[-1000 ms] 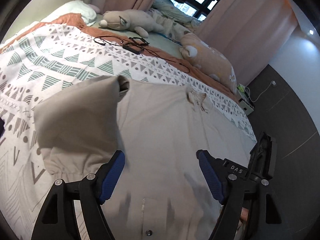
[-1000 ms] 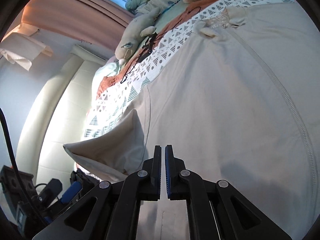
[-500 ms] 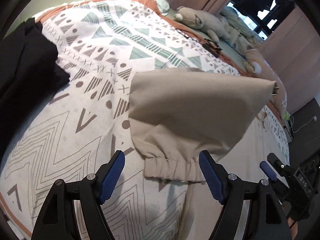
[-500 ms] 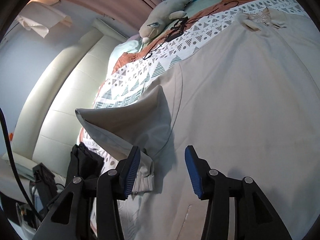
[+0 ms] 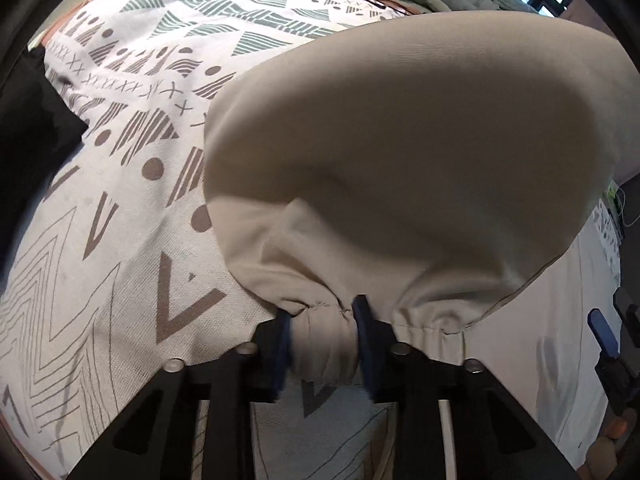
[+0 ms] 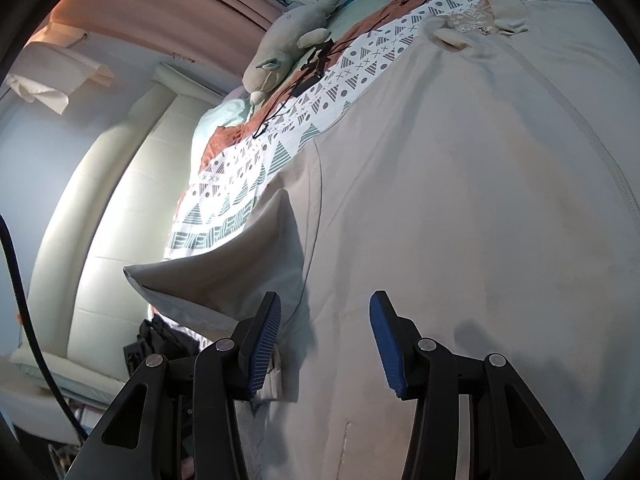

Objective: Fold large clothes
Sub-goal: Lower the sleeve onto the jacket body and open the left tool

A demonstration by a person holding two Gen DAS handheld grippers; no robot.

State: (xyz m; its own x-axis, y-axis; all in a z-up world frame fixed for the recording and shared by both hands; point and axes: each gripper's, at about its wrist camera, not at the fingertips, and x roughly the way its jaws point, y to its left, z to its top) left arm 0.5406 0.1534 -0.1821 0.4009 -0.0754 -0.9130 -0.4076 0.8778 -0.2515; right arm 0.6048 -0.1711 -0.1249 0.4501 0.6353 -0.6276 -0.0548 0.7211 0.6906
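A large beige jacket [image 6: 460,200] lies spread flat on the bed, collar [image 6: 480,16] at the far end. Its sleeve [image 5: 400,140] bulges up in the left wrist view. My left gripper [image 5: 322,344] is closing its jaws, and the blue pads press on the bunched elastic cuff [image 5: 324,360] from both sides. The same raised sleeve [image 6: 240,264] shows in the right wrist view, left of my right gripper [image 6: 326,344]. That gripper hovers open over the jacket's lower body with nothing between its fingers.
The patterned white bedspread [image 5: 120,160] lies under the jacket. A black garment [image 5: 28,128] sits at the bed's left edge. A plush toy [image 6: 288,44] and a black cable [image 6: 304,76] lie near the pillows. A cream padded headboard [image 6: 100,220] stands at the left.
My left gripper swung left, dropped onto the sleeve's cuff and closed on it. The right gripper went from shut to open and has stayed over the jacket body.
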